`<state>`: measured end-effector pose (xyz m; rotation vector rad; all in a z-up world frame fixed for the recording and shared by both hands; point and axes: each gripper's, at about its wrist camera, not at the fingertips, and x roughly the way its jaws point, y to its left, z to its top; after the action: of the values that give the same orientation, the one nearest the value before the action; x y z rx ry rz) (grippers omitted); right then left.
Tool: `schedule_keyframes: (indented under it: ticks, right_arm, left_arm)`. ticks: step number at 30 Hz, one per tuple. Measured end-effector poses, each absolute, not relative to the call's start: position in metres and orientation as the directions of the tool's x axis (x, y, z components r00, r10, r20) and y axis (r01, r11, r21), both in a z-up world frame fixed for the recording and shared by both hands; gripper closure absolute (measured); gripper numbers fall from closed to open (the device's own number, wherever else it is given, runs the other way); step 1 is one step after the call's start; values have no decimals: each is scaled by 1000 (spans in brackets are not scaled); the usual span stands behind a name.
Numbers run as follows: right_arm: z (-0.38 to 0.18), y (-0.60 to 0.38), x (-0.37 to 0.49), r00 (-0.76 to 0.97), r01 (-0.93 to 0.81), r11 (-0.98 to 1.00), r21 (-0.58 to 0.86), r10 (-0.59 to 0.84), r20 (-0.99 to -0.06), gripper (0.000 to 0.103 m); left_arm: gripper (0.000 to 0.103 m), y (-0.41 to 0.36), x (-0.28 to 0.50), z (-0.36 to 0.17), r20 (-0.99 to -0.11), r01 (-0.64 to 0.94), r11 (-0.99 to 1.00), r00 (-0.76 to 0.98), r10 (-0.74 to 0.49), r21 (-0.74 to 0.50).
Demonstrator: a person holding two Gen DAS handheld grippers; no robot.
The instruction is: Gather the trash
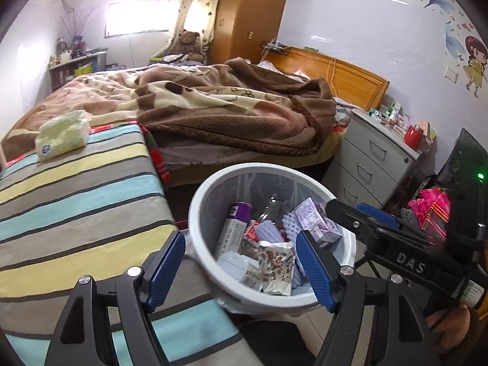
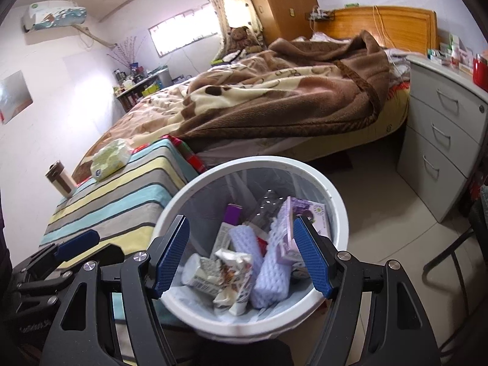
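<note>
Bed (image 1: pixel 213 106) with a rumpled brown and cream blanket (image 2: pixel 274 91) fills the upper field in both wrist views, from 10 to 2 o'clock. Striped cover (image 1: pixel 76 198) on a lower surface runs from 9 toward 7 o'clock in the left view; grey drawer unit (image 2: pixel 442 140) stands at 3 o'clock in the right view, beside the bed. White waste bin (image 2: pixel 183 189), lined with a clear bag, sits on the floor touching the striped surface's edge, just below centre in both views. Trash in bin: purple carton (image 1: pixel 314 216), lavender foam sheets (image 2: pixel 271 268), crumpled printed wrappers (image 1: pixel 274 262), clear bottle (image 2: pixel 268 204). Green tissue pack (image 1: pixel 62 134) lies on the striped cover at 10 o'clock. Left gripper (image 1: pixel 241 271): tongs apart, nothing between pads, over the bin's near rim. Right gripper (image 2: pixel 242 257): tongs apart, empty, above the trash.
</note>
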<state>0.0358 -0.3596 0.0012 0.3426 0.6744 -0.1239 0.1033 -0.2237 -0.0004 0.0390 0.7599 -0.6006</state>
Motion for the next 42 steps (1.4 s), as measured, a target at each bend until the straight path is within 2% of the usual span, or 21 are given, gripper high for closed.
schedule_keyframes:
  ticks: [16, 20, 25, 30, 37, 42]
  right_arm:
    - [17, -309, -7, 852, 149, 969, 199, -23, -524, 31]
    - [19, -297, -21, 864, 142, 972, 190, -27, -503, 31]
    - [17, -287, -36, 873, 147, 970, 193, -36, -486, 31]
    - [13, -274, -54, 879, 191, 972, 138, -106, -465, 31]
    - [15, -266, -68, 896, 205, 972, 112, -140, -422, 31]
    - [13, -267, -68, 893, 213, 969, 128, -140, -427, 31]
  left_arm:
    - [28, -152, 51, 19, -586, 376, 921, 725, -362, -103]
    - [28, -138, 31, 24, -556, 321, 947, 781, -286, -36]
    - [28, -129, 11, 25, -533, 304, 952, 804, -262, -9]
    - [28, -120, -5, 22, -524, 246, 969, 829, -197, 24]
    - [28, -112, -21, 18, -503, 233, 972, 843, -189, 25]
    - [28, -113, -27, 15, -500, 232, 972, 846, -185, 33]
